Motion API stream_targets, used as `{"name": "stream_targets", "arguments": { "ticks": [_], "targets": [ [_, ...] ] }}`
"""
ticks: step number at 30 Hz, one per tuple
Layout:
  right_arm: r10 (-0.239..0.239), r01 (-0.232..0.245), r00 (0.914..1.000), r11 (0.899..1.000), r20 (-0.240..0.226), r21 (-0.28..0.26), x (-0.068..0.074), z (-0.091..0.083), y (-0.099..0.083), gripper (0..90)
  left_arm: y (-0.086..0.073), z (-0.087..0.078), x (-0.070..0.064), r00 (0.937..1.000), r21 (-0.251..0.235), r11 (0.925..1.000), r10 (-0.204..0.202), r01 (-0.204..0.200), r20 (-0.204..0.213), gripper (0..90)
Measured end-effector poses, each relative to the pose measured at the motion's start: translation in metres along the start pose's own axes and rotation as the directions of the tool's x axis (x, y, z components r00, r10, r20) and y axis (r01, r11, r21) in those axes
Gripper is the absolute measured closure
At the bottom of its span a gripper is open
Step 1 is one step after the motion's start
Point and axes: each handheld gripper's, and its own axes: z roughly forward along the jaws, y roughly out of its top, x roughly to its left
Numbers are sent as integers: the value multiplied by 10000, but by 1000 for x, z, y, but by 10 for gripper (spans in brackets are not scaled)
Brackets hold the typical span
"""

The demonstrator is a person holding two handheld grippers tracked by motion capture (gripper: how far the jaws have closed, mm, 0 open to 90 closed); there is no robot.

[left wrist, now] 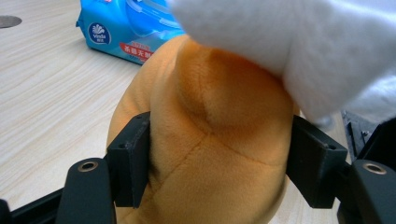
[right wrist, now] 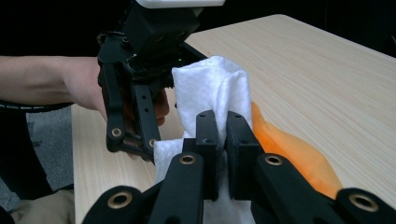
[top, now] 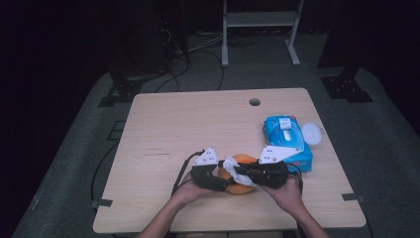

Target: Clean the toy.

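Observation:
An orange plush toy sits near the table's front edge, held between both hands. My left gripper is shut on it; in the left gripper view both jaws press into the orange plush toy. A white wipe lies over the toy's top. My right gripper is shut on that wipe, and in the right gripper view the white wipe stands bunched up above the jaws, with the orange toy to the right. The left gripper faces it closely.
A blue pack of wipes lies to the right of the toy, with a white round lid beside it. The wooden table has a cable hole near its far edge. Cables trail off the front left.

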Motion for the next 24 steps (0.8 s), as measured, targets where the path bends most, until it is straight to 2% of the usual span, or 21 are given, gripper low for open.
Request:
{"name": "stream_targets", "arguments": {
  "ticks": [1, 2, 5, 6, 7, 8, 9, 12, 14, 20, 23, 24],
  "targets": [
    [25, -25, 10000, 10000, 59, -10, -2, -2, -1, 842, 0, -1, 2, 9999, -38, 9999, -115, 115, 5, 313],
    [128, -130, 9994, 9999, 332, 36, -8, -8, -7, 842, -1, -2, 6, 9991, -117, 9991, -413, 414, 65, 313],
    [293, -297, 9980, 9995, 559, 64, -14, -15, -14, 842, -2, -3, 8, 9983, -171, 9982, -581, 582, 77, 314],
    [543, -552, 9956, 9984, 766, 99, -20, -21, -21, 842, -1, -3, 8, 9983, -188, 9982, -572, 573, 59, 314],
    [543, -552, 9956, 9984, 766, 99, -20, -21, -21, 842, -1, -3, 8, 9983, -188, 9982, -572, 573, 59, 314],
    [816, -830, 9919, 9965, 971, 102, -28, -28, -28, 842, -1, -1, 6, 9985, -197, 9983, -542, 543, 36, 314],
    [816, -830, 9919, 9965, 971, 102, -28, -28, -28, 842, -1, -1, 6, 9985, -197, 9983, -542, 543, 36, 314],
    [1156, -1168, 9859, 9931, 1212, 31, -35, -35, -34, 842, 1, 3, -1, 9995, -172, 9994, -312, 310, -96, 313],
    [1126, -1139, 9852, 9935, 1293, 28, -35, -34, -32, 841, 1, 6, -5, 9997, -204, 9996, -190, 187, -157, 312],
    [929, -918, 9898, 9957, 1082, -147, -30, -25, -18, 841, 3, 10, -16, 9988, -30, 9996, 280, -282, -398, 307],
    [865, -851, 9909, 9962, 1027, -182, -29, -23, -14, 841, 3, 11, -17, 9985, 20, 9991, 415, -415, -351, 291],
    [830, -822, 9917, 9965, 982, -121, -29, -20, -12, 841, 3, 9, -16, 9987, 40, 9990, 456, -456, -224, 277]
  ]
}}
